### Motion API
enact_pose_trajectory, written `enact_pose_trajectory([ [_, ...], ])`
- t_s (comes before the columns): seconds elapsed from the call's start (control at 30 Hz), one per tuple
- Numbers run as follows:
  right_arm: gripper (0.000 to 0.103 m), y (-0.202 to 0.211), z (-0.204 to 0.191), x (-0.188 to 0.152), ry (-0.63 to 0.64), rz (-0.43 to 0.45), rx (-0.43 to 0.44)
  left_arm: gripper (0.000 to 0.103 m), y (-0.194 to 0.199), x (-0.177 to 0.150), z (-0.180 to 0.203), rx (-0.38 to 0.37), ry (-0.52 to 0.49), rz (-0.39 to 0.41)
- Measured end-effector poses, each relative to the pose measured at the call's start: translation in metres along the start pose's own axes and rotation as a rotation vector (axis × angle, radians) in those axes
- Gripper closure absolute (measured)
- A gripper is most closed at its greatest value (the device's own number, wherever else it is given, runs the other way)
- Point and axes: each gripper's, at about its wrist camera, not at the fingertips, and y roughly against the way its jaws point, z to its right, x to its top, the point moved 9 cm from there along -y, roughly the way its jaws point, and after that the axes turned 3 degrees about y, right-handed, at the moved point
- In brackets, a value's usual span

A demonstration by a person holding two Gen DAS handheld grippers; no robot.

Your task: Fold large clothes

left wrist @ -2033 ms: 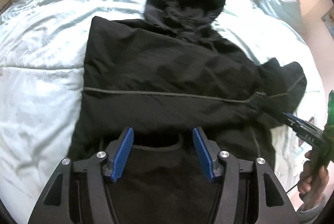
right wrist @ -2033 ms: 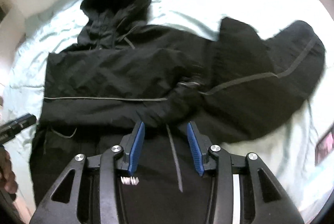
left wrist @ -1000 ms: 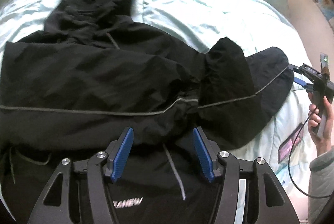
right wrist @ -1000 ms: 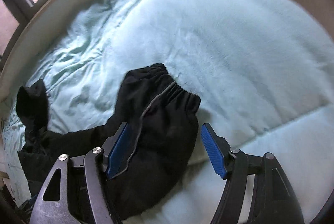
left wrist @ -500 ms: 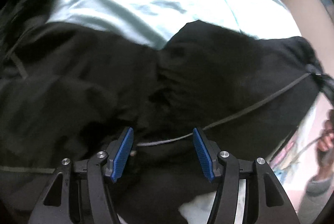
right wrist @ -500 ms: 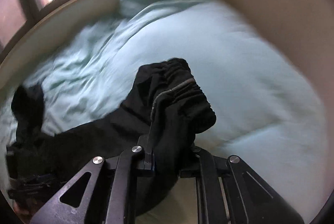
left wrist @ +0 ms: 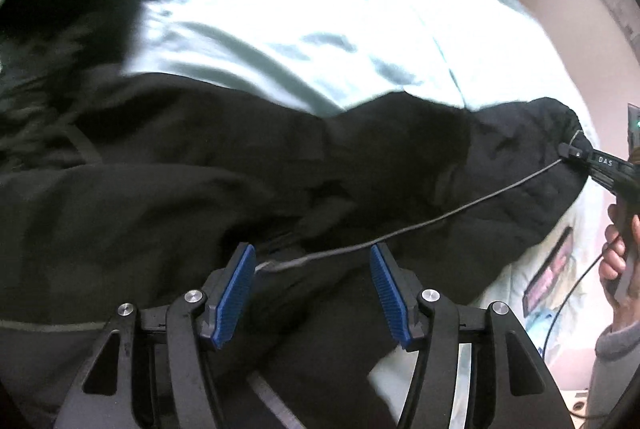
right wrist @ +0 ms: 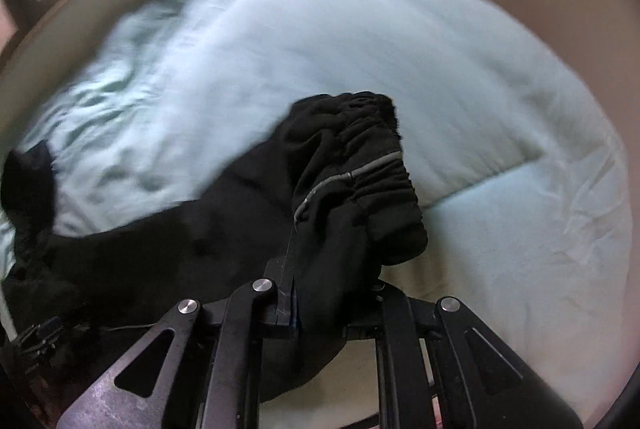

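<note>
A black jacket (left wrist: 200,165) lies across a bed (left wrist: 320,29) with a pale blue cover. The right tool (right wrist: 332,293) is squeezed tight on its sleeve (right wrist: 360,173) near the bed's edge. The left tool (left wrist: 312,269) hangs half open over the jacket, holding nothing.

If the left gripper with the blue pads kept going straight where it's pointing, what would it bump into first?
Most likely the black jacket. The left gripper is open and aimed down at the dark fabric, near the grey piping line that runs between its pads. How far above the cloth it is can't be told.
</note>
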Motion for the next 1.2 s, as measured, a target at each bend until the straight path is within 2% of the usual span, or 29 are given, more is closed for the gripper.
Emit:
enact_pose_trajectory([
  [0.13, 0.088, 0.035, -0.075, -0.001, 0.107, 0.052, 0.114, 0.042, 0.053, -0.016, -0.055, 0.037, 0.089, 0.066],
  [0.27, 0.088, 0.057, -0.189, -0.026, 0.281, 0.055, 0.244, 0.042, 0.101, -0.028, -0.122, 0.087, 0.181, 0.119],
  [0.37, 0.088, 0.063, -0.273, -0.052, 0.418, 0.052, 0.288, 0.042, 0.127, -0.039, -0.167, 0.112, 0.253, 0.151],
  [0.57, 0.087, 0.071, -0.422, -0.114, 0.614, -0.014, 0.41, 0.042, 0.179, -0.063, -0.241, 0.153, 0.349, 0.216],
  [0.63, 0.086, 0.069, -0.46, -0.14, 0.69, -0.04, 0.452, 0.042, 0.187, -0.068, -0.257, 0.164, 0.365, 0.227],
  [0.77, 0.085, 0.048, -0.542, -0.189, 0.786, -0.144, 0.515, 0.042, 0.203, -0.085, -0.298, 0.186, 0.404, 0.241],
  [0.9, 0.083, -0.001, -0.593, -0.224, 0.834, -0.23, 0.465, 0.042, 0.209, -0.1, -0.331, 0.196, 0.455, 0.248],
  [1.0, 0.073, -0.039, -0.612, -0.248, 0.863, -0.28, 0.411, 0.042, 0.207, -0.11, -0.35, 0.2, 0.477, 0.239],
  [1.07, 0.068, -0.051, -0.619, -0.254, 0.877, -0.272, 0.385, 0.042, 0.203, -0.111, -0.358, 0.192, 0.483, 0.23],
  [1.13, 0.056, -0.048, -0.62, -0.254, 0.88, -0.279, 0.424, 0.042, 0.199, -0.108, -0.362, 0.169, 0.48, 0.223],
  [1.2, 0.052, -0.035, -0.616, -0.252, 0.87, -0.301, 0.516, 0.042, 0.195, -0.1, -0.358, 0.124, 0.478, 0.226],
])
